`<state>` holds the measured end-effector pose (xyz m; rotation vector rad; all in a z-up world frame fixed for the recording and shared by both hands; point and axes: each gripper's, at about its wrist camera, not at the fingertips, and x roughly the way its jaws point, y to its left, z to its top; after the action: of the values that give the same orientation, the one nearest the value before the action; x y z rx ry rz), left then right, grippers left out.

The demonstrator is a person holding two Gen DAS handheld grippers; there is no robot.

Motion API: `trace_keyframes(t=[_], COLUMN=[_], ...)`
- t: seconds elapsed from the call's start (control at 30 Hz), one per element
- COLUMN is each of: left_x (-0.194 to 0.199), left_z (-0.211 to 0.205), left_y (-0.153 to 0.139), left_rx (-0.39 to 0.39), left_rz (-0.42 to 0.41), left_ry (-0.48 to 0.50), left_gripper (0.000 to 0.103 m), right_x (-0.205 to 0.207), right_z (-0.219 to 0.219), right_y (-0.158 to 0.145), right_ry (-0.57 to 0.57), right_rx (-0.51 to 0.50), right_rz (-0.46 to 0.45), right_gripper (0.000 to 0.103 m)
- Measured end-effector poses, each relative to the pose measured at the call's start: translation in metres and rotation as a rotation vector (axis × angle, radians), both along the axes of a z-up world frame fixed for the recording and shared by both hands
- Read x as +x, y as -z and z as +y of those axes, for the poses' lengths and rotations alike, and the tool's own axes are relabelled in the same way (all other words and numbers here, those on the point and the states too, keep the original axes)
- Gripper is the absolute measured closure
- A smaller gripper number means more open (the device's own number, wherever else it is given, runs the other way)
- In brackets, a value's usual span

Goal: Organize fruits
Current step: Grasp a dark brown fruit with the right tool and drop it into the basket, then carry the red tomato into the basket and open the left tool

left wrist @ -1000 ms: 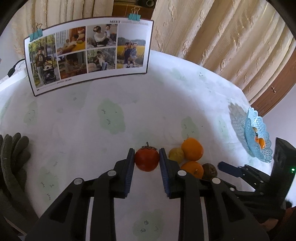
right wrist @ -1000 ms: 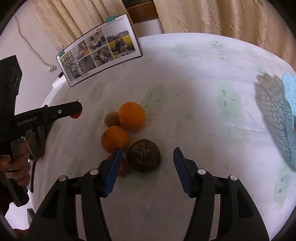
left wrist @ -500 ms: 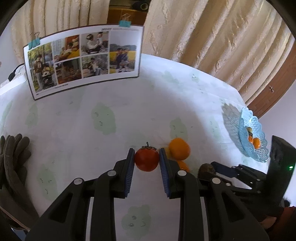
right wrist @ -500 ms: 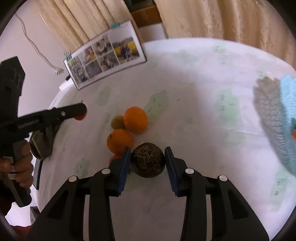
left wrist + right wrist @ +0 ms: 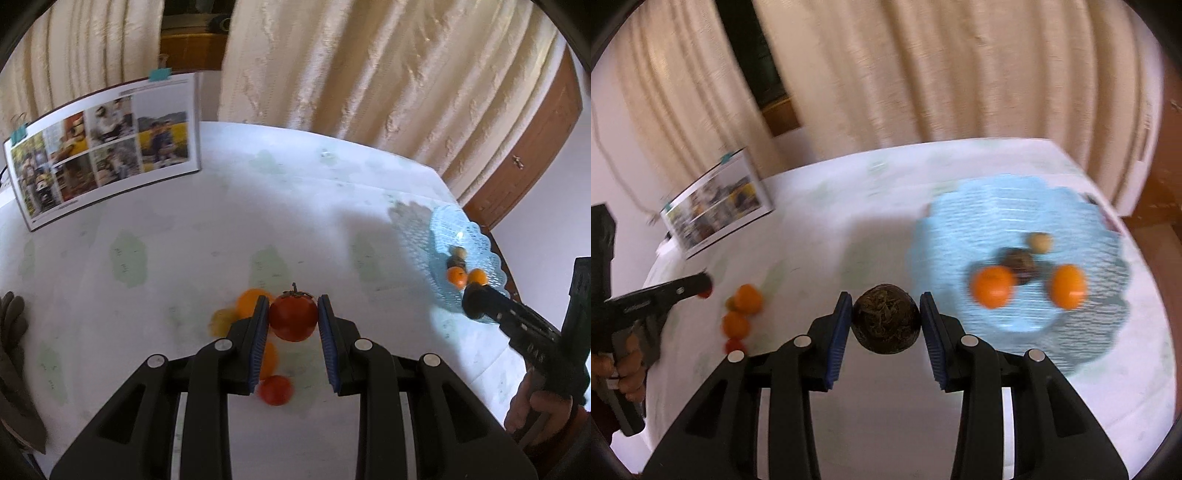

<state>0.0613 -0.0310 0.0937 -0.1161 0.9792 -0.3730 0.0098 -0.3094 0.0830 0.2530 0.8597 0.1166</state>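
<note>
White patterned tablecloth (image 5: 184,229) over table, cream curtains (image 5: 369,74) behind, photo board (image 5: 103,155) propped upright. Blue basket (image 5: 960,206) held four fruits (blurred); four more loose on cloth. Left gripper (image 5: 291,325) clenched red tomato (image 5: 293,319); right gripper (image 5: 884,325) clamped dark brown fruit (image 5: 886,323), raised beside basket.

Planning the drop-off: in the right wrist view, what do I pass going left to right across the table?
Left gripper with red fruit → loose fruit pile → brown fruit in right gripper → two oranges in blue basket.
</note>
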Motion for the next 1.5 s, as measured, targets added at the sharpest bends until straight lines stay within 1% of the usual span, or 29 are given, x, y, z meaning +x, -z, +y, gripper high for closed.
trace_keyframes(t=[0.13,0.27,0.33,0.37,0.57,0.77,0.97,1.13,1.17,1.2,1.23,1.27,1.37,1.5], left_x=[-0.005,-0.009,-0.012,-0.013,-0.020,-0.024,-0.024,-0.021,-0.020,-0.021,-0.021,-0.021,-0.016,-0.013], left_z=[-0.025,-0.049,-0.061,-0.066,-0.105,-0.153,-0.201,-0.232,-0.236,-0.238,-0.238,-0.237,-0.229,-0.207], left_y=[-0.007,-0.012,-0.014,-0.015,-0.019,-0.021,-0.016,-0.012,-0.012,-0.012,-0.013,-0.014,-0.014,-0.014], left_rx=[-0.003,-0.008,-0.008,-0.008,-0.015,-0.029,-0.035,-0.036,-0.036,-0.035,-0.035,-0.037,-0.036,-0.029], left_rz=[-0.014,-0.026,-0.029,-0.031,-0.042,-0.046,-0.044,-0.044,-0.043,-0.044,-0.053,-0.060,-0.049,-0.041], left_ry=[0.028,0.054,0.067,0.074,0.122,0.200,0.283,0.323,0.328,0.329,0.322,0.313,0.286,0.231], left_gripper=[0.076,0.076,0.076,0.076,0.076,0.076,0.076,0.075,0.068,0.053,0.048,0.047,0.047,0.047], right_x=[-0.007,-0.014,-0.017,-0.020,-0.036,-0.051,-0.064,-0.069,-0.070,-0.070,-0.070,-0.070,-0.070,-0.064], right_z=[-0.040,-0.068,-0.076,-0.082,-0.103,-0.121,-0.136,-0.144,-0.145,-0.146,-0.146,-0.146,-0.143,-0.136], right_y=[0.003,0.005,0.006,0.005,0.004,0.003,0.006,0.009,0.010,0.010,0.010,0.011,0.012,0.011], right_ry=[0.089,0.137,0.155,0.169,0.194,0.215,0.234,0.248,0.250,0.250,0.250,0.249,0.247,0.225], right_rx=[-0.014,-0.023,-0.019,-0.015,-0.017,-0.016,-0.015,-0.016,-0.015,-0.014,-0.014,-0.014,-0.010,-0.002], right_rz=[0.011,0.007,0.005,-0.004,-0.020,-0.024,-0.013,-0.004,-0.002,-0.001,0.000,0.001,0.001,-0.005], right_gripper=[0.064,0.063,0.050,0.042,0.041,0.041,0.041,0.041,0.041,0.041,0.041,0.041,0.041,0.041])
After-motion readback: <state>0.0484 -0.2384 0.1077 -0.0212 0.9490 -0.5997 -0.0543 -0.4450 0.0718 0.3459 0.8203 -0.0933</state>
